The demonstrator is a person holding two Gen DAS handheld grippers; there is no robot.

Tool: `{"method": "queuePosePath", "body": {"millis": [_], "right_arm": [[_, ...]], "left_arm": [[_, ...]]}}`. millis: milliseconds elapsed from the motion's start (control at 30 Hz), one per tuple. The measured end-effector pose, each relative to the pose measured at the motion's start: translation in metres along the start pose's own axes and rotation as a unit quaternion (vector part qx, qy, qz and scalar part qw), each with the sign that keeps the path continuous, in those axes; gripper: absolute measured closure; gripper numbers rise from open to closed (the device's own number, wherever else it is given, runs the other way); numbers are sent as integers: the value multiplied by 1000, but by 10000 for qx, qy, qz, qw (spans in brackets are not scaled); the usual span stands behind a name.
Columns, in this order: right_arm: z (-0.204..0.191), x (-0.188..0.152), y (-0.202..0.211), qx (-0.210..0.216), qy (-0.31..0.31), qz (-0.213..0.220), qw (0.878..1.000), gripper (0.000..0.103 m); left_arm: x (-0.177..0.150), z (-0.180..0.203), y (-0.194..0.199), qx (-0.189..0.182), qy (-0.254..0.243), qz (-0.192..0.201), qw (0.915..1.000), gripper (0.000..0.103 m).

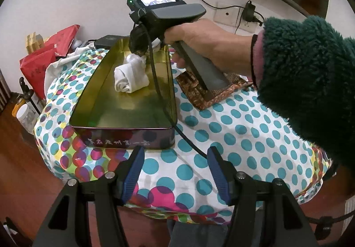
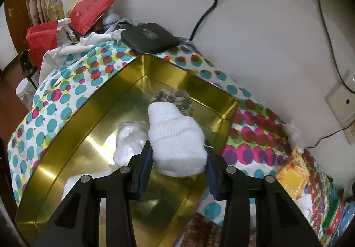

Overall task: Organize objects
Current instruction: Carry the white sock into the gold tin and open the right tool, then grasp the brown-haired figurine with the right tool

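Over the gold tin [image 2: 93,113], right gripper [image 2: 178,171] clamps a rolled white sock [image 2: 177,147]; left gripper [image 1: 174,171] hangs spread, empty, above the dotted cloth [image 1: 233,131].

left gripper [image 1: 173,171] near, jaws apart, nothing between, above polka-dot cloth [image 1: 233,136]. gold tin [image 1: 124,100] just beyond, open, white rolled sock [image 1: 129,78] lying inside. hand [image 1: 199,42] in green fleece sleeve [image 1: 310,82] holds right gripper [image 1: 139,49] over tin's far end, tips on white bundle. red bags [image 1: 44,58] far left.
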State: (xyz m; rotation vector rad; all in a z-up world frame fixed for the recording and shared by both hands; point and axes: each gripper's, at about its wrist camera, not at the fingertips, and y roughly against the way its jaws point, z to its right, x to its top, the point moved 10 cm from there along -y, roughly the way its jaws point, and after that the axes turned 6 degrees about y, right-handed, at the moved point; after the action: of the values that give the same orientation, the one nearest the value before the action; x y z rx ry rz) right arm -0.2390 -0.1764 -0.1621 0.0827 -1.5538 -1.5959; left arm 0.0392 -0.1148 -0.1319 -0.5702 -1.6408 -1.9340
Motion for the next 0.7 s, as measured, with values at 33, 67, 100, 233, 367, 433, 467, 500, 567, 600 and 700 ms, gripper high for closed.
{"method": "queuePosePath", "body": {"millis": [33, 67, 100, 233, 367, 433, 467, 500, 567, 600, 700], "right_arm": [[-2, 1, -1, -2, -3, 20, 10000, 62], [-3, 2, -2, -18, -3, 47, 10000, 61], [-5, 2, -3, 7, -18, 107, 9999, 59], [-3, 1, 4, 62, -240, 340, 9991, 34], [3, -5, 27, 262, -318, 569, 9975, 34], [13, -12, 51, 313, -341, 825, 9955, 34], [20, -17, 62, 316, -385, 913, 9946, 34], [29, -24, 74, 328, -451, 1009, 9933, 33], [47, -40, 92, 389, -614, 1153, 9907, 30], [62, -52, 101, 342, -758, 1191, 9894, 30], [107, -90, 114, 195, -1194, 1197, 9854, 30]], "left_arm": [[0, -2, -1, 26, 18, -10, 10000, 43], [0, -3, -1, 51, 39, -18, 10000, 43], [0, -4, -2, 40, 54, -31, 10000, 43], [-1, -7, -4, 68, 127, -77, 9999, 43], [2, -5, -1, 98, 96, -14, 9999, 43], [4, -2, 0, 116, 54, 10, 9999, 43], [5, 0, 0, 98, 36, 12, 9999, 43], [6, 3, 1, 77, -5, 21, 10000, 43], [8, 10, 1, 75, -81, 41, 9999, 43], [8, 14, 1, 57, -111, 21, 9999, 43], [8, 27, -1, -31, -192, -9, 9998, 43]]}}
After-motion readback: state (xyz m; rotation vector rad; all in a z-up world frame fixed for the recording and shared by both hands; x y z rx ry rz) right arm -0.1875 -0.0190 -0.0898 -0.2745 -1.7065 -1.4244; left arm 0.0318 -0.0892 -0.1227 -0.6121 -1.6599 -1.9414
